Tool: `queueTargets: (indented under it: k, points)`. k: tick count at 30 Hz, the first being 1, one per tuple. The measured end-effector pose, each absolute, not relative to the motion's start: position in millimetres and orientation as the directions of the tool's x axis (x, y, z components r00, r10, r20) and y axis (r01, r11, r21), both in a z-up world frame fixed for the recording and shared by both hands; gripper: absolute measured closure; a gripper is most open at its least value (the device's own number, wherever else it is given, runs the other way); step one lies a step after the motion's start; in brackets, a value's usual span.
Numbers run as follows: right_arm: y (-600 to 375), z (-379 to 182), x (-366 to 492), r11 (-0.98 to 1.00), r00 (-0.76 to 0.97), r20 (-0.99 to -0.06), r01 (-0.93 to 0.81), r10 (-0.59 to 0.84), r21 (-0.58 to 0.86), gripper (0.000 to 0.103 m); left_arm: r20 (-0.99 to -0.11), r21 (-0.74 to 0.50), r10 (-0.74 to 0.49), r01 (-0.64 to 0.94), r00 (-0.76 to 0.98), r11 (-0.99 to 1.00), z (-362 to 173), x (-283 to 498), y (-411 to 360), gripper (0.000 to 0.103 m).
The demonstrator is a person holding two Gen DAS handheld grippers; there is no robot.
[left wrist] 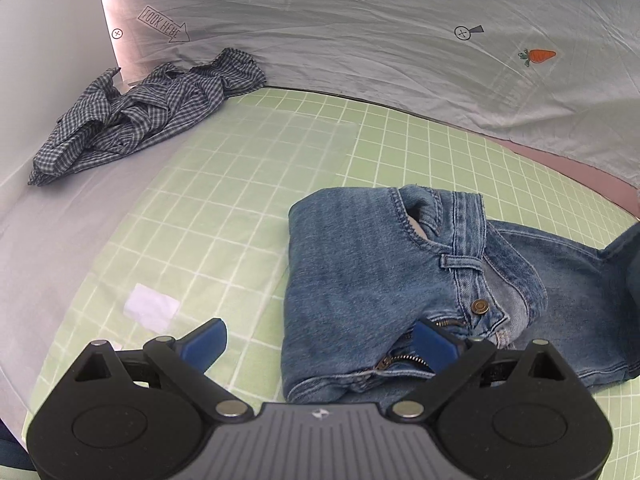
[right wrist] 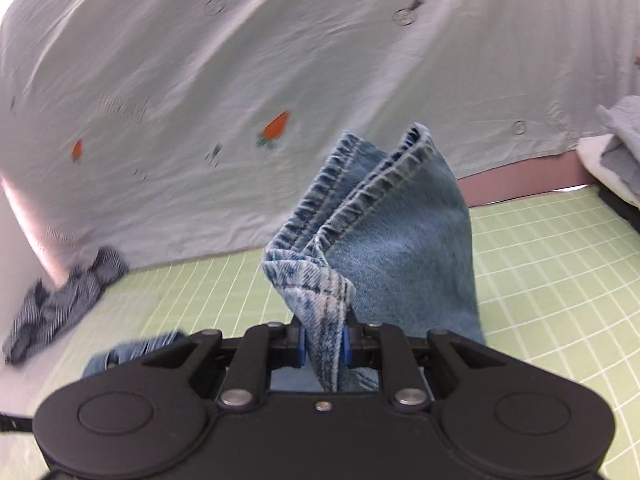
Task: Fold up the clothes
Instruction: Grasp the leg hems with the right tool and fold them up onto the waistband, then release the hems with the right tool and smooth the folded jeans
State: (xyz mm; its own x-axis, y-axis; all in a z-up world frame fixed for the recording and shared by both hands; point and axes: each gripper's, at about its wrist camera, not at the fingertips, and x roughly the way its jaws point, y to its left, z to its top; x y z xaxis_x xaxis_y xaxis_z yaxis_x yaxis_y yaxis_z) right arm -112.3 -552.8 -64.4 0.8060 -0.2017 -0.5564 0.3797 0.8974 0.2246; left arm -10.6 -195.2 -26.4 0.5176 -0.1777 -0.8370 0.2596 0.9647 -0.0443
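Blue jeans (left wrist: 372, 280) lie partly folded on the green grid mat (left wrist: 224, 184), waistband and zipper facing my left gripper (left wrist: 320, 344). That gripper hovers open over the near waist edge, its right blue pad (left wrist: 434, 344) above the zipper and its left pad (left wrist: 204, 342) above bare mat. In the right wrist view, my right gripper (right wrist: 324, 346) is shut on the hem end of the jeans legs (right wrist: 384, 232), which stand up above the fingers, lifted off the mat (right wrist: 560, 248).
A crumpled blue checked shirt (left wrist: 148, 112) lies at the mat's far left; it shows blurred (right wrist: 60, 304) in the right wrist view. A pale printed sheet (left wrist: 400, 40) hangs behind. Folded grey and white cloth (right wrist: 620, 152) sits far right. A white label (left wrist: 152, 310) lies on the mat.
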Motion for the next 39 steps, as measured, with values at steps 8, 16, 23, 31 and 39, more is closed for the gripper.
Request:
queueTargets:
  k: [8,16,23,31,39]
  points:
    - [-476,-124,-95,0.926,0.665,-0.732,0.353,-0.149,0.133,0.059,-0.852,-0.040,-0.169,0.261,0.496,0.965,-35,-34,-164,0.004]
    - [-499,-84,-108,0.838,0.719,-0.636,0.507,-0.281,0.202,0.046,-0.852,-0.051,-0.173,0.251,0.495,0.967,-37,-33,-151,0.004]
    - [-495,-127,-102,0.836,0.576,-0.769,0.539,-0.277,0.104,0.047,-0.851,-0.047,-0.181,0.270,0.494,0.962,-39,-31,-154,0.004]
    - [-479,-120,-106,0.867,0.551,-0.783,0.497,-0.288,0.030,0.042,-0.856,-0.052,-0.177,0.260,0.486,0.964,-44,-20,-160,0.004]
    - [-508,-95,-121,0.833,0.582,-0.746,0.549,-0.324,0.066,0.004,-0.872,-0.055,-0.162,0.236,0.462,0.970,-58,-8,-176,0.004]
